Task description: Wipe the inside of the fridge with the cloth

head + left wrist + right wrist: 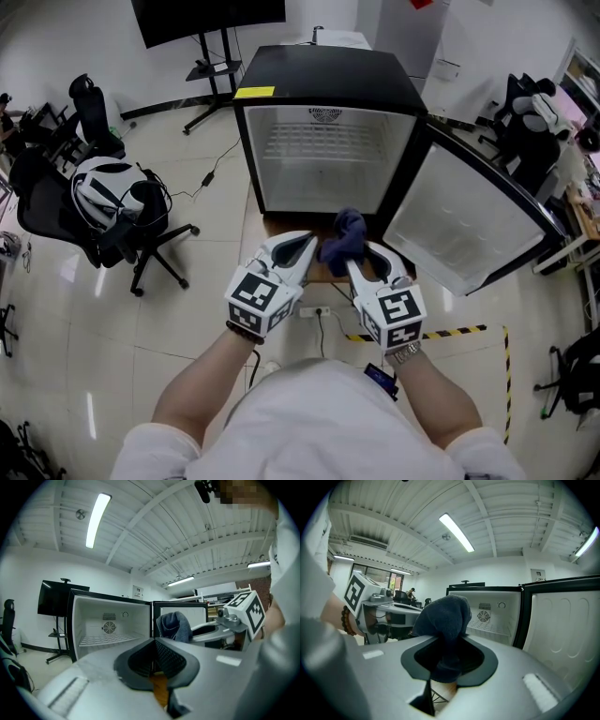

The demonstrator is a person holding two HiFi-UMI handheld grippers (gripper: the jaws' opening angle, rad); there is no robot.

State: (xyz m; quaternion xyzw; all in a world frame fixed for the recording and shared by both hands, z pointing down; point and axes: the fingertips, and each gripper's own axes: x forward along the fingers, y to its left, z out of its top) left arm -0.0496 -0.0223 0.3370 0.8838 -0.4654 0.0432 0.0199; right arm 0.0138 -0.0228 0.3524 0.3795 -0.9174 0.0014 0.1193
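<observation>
A small black fridge (328, 89) stands in front of me with its door (469, 220) swung open to the right; its white inside (323, 159) holds one wire shelf (101, 639). My right gripper (349, 262) is shut on a dark blue cloth (343, 240), which bunches up above its jaws (445, 616). Beside it on the left, my left gripper (305, 253) is shut and holds nothing (153, 641). Both grippers hover just before the fridge opening, side by side, with the cloth (173, 626) between them.
The fridge sits on a low wooden stand (281, 227). A black office chair (112, 211) with a helmet-like thing on it is at the left. A monitor stand (211, 70) is behind the fridge. Yellow-black floor tape (441, 332) and a power strip (314, 310) lie by my feet.
</observation>
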